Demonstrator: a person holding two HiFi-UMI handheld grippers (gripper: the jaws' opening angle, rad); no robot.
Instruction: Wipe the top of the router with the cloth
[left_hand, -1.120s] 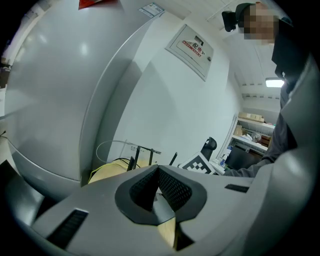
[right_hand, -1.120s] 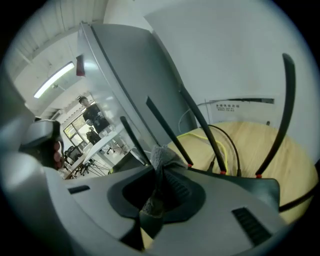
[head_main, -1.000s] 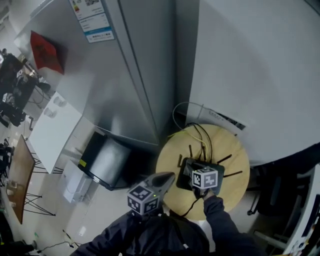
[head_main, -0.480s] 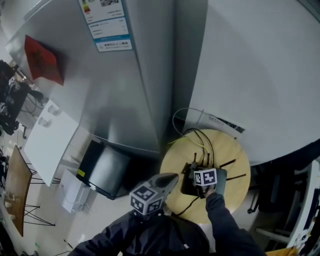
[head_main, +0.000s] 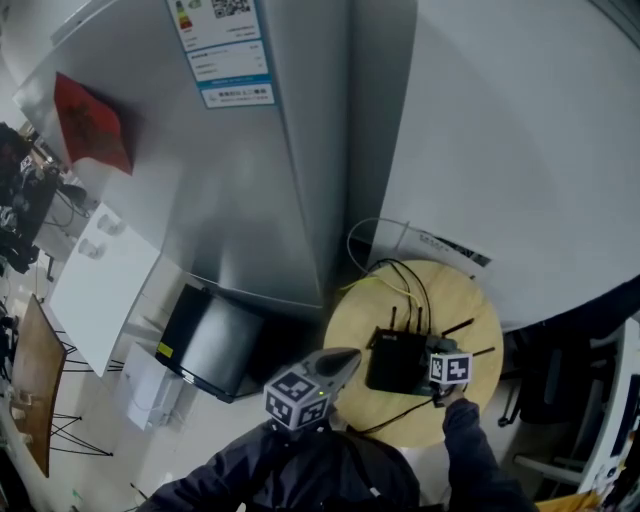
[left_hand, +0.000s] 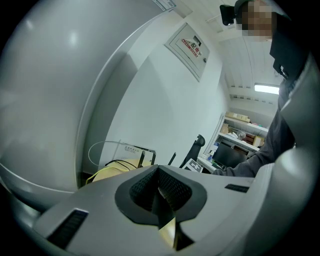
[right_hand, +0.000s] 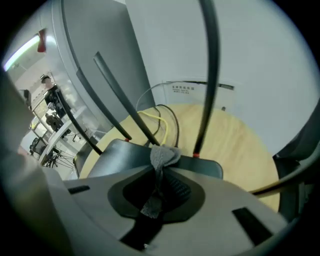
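Right gripper view: clamping the grey cloth (right_hand: 163, 155) tight in the right gripper (right_hand: 157, 169), pressing it on the right end of the router (right_hand: 121, 157), probably for wiping, holding the closed, empty left gripper (left_hand: 157, 167) aside, left.

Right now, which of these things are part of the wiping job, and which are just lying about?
In the job: router, grey cloth, right gripper gripping it.
Just there: round table, yellow cable, fridge, left gripper, shut and empty.

Right gripper (head_main: 441, 352) beside router (head_main: 395, 362) on table (head_main: 350, 320)
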